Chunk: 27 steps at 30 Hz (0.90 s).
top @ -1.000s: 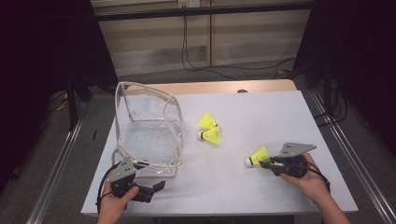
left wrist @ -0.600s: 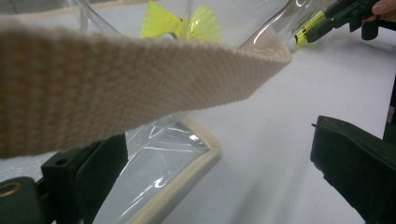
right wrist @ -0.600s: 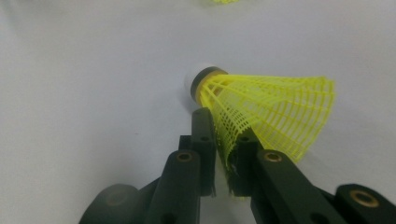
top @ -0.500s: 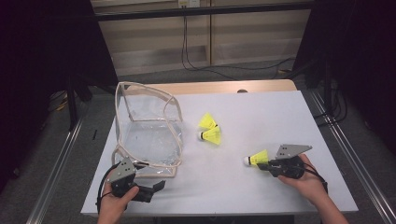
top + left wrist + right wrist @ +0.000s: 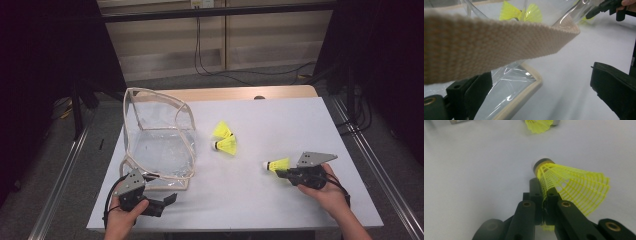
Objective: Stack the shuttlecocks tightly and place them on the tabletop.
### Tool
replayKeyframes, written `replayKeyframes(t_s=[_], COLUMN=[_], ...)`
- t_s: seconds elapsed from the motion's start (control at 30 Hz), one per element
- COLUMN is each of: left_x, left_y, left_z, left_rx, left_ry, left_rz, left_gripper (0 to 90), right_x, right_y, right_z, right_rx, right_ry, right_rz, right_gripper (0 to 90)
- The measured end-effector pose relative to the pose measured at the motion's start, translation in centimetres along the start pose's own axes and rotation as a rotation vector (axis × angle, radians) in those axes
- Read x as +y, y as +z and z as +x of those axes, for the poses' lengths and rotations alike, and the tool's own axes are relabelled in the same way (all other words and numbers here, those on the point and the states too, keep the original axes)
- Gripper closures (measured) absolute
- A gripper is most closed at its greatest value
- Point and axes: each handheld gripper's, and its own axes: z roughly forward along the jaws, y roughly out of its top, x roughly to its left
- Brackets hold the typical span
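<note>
Two hands low at the near bench edge, each gripping a tool. Right tool point(image 5: 281, 172) angled left, pinched tight on the skirt of a shuttlecock point(image 5: 276, 165) — cork forward, just above the bench point(image 5: 280, 115). Left tool point(image 5: 167, 200) gaping wide, resting flat just beside the clear bag's point(image 5: 160, 145) near corner, webbing strap point(image 5: 486, 45) draped close above. Two more shuttlecocks point(image 5: 225, 137) mid-bench, touching — bare surface between them and the right tool.

We count three yellow plastic-mesh shuttlecocks: one point(image 5: 278, 164) to the right and two point(image 5: 223, 130) point(image 5: 228, 145) mid-table. We see one clear plastic bag with beige woven trim point(image 5: 159, 140), and two black two-jaw grippers point(image 5: 170, 199) point(image 5: 281, 173).
</note>
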Motion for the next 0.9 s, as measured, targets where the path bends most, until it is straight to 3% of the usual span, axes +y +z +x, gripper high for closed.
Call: replayKeyframes(t_s=[0.9], left_x=[0.0], left_y=[0.0], left_z=[0.0], left_rx=[0.000], left_ry=[0.000], left_rz=[-0.003], left_gripper=[3.9], right_x=[1.2], right_y=[0.0], right_z=[-0.4], right_rx=[-0.020], right_ry=[0.033], right_rz=[-0.077], right_gripper=[88.5])
